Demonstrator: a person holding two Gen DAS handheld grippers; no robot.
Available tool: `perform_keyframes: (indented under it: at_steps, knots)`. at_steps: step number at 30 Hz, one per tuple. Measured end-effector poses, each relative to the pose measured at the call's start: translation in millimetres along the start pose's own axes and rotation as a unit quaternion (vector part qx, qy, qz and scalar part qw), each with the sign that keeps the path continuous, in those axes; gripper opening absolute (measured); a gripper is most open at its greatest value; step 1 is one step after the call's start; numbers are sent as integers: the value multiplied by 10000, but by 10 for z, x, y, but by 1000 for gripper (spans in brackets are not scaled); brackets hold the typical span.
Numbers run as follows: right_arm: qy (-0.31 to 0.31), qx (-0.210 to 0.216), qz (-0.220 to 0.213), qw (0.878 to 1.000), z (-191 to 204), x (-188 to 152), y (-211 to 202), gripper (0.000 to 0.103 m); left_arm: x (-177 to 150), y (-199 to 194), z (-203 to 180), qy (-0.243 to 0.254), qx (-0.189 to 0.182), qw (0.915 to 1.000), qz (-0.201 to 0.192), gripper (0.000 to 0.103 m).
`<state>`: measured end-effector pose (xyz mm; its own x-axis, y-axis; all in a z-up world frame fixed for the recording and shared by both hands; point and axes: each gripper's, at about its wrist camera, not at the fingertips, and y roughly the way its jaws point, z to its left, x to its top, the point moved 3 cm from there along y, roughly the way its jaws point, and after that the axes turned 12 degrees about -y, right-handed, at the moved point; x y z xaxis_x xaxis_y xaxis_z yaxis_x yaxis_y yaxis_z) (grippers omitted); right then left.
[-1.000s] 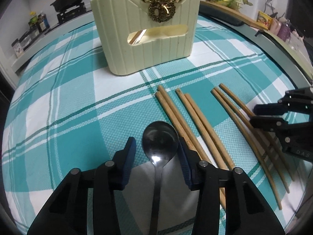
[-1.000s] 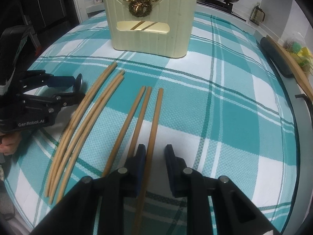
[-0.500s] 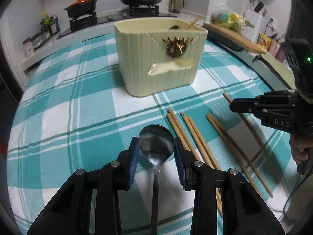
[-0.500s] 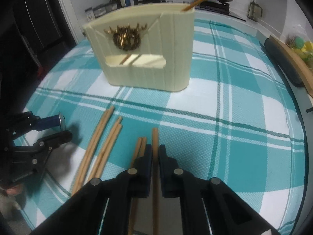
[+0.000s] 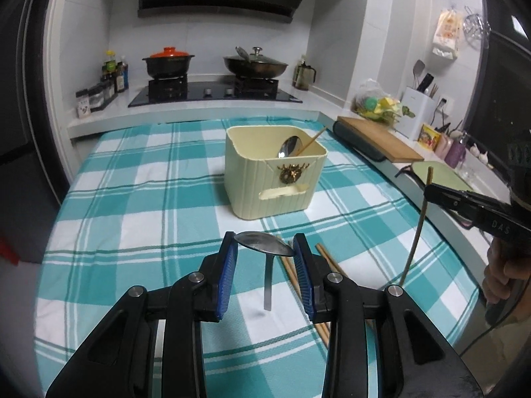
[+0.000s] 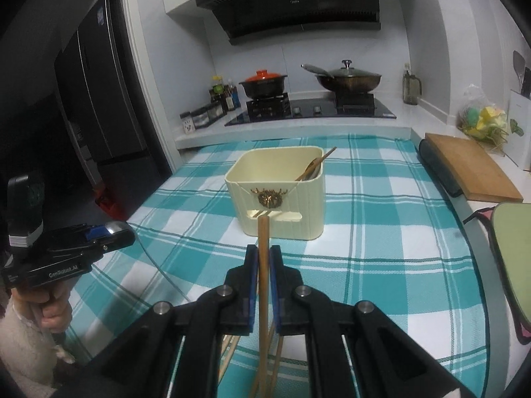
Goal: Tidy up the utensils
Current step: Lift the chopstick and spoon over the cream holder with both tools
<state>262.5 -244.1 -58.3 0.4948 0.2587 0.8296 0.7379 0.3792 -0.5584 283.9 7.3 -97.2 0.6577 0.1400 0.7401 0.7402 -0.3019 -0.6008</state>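
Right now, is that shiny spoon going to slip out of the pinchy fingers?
It might. The spoon is smooth metal, and the left gripper pinches only the edges of its bowl, so it could twist or slide. Its handle hangs straight down, unsupported, so it may swing. It looks stiff, though, and probably won't bend on the way to the cream holder.

The utensil holder (image 5: 273, 170) stood on the tabletop (image 5: 139, 199), with a spoon (image 5: 288, 147) and what seemed a chopstick leaning in its right rear corner. Loose chopsticks (image 5: 292, 273) lay on the tabletop nearer the cameras. Behind it ran the stove (image 5: 212, 91); a cutting board (image 5: 380, 137) lay to the right.
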Motion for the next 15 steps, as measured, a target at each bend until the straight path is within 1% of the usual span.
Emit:
perform_keyframes:
  at_steps: [5, 6, 7, 9, 13, 15]
  knots:
    - [5, -175, -362, 9992, 35, 52, -172, 7, 50, -80, -21, -53, -61, 10000, -54, 33]
    - [10, -201, -428, 9989, 40, 72, -199, 7, 62, -98, -26, -69, -86, 9999, -62, 24]
    - [18, -235, -493, 9985, 40, 94, -224, 7, 76, -109, -33, -92, -178, 9998, -28, 4]
    - [19, -273, -579, 9979, 41, 132, -256, 7, 120, -101, -17, -221, -257, 9994, 75, 3]
    - [-1, -330, -656, 9973, 28, 219, -257, 7, 160, 9, 34, -233, -116, 9995, 192, 1]
    - [33, -344, -681, 9971, 12, 242, -251, 7, 131, 62, 75, -268, -108, 9992, 281, 1]
